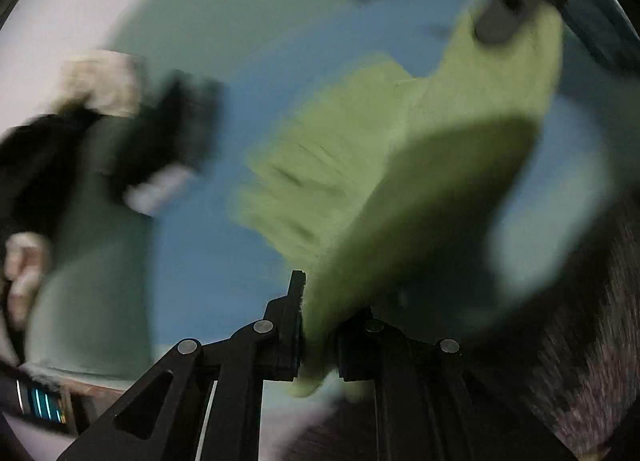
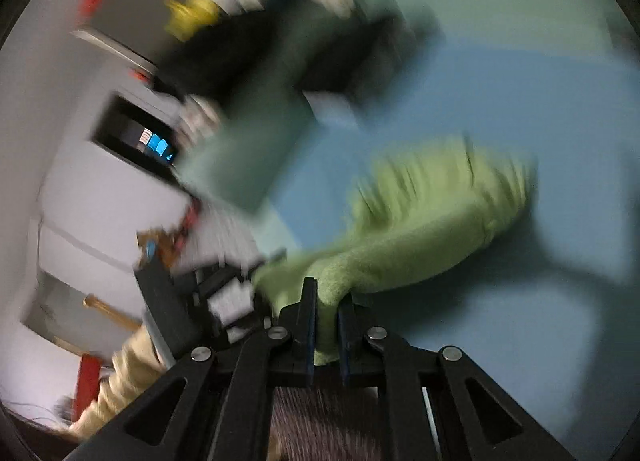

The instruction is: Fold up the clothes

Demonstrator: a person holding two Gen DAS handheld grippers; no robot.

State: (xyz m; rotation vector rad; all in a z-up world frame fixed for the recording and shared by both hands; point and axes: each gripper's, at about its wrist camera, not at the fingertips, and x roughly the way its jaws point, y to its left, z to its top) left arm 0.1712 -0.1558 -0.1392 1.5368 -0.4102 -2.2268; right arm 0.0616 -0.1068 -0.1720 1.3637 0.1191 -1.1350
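A light green garment (image 1: pixel 400 149) hangs stretched above a blue sheet (image 1: pixel 208 253); both views are smeared by motion. My left gripper (image 1: pixel 326 325) is shut on one edge of it, with cloth bunched between the pads. The right gripper (image 1: pixel 508 1) shows at the top right of the left wrist view, pinching the far corner. In the right wrist view the right gripper (image 2: pixel 328 321) is shut on a fold of the green garment (image 2: pixel 420 213), which sags over the blue sheet (image 2: pixel 520 101). A black blurred shape, probably the left gripper (image 2: pixel 224 293), sits at the cloth's left end.
A heap of dark and grey-green clothes (image 1: pixel 152 149) lies on the left of the sheet, and the same clothes heap (image 2: pixel 280 61) fills the upper middle of the right wrist view. Dark furry fabric (image 1: pixel 580 321) lies close below. A cream sleeve (image 2: pixel 124 373) and a lit screen (image 2: pixel 156 145) are at the left.
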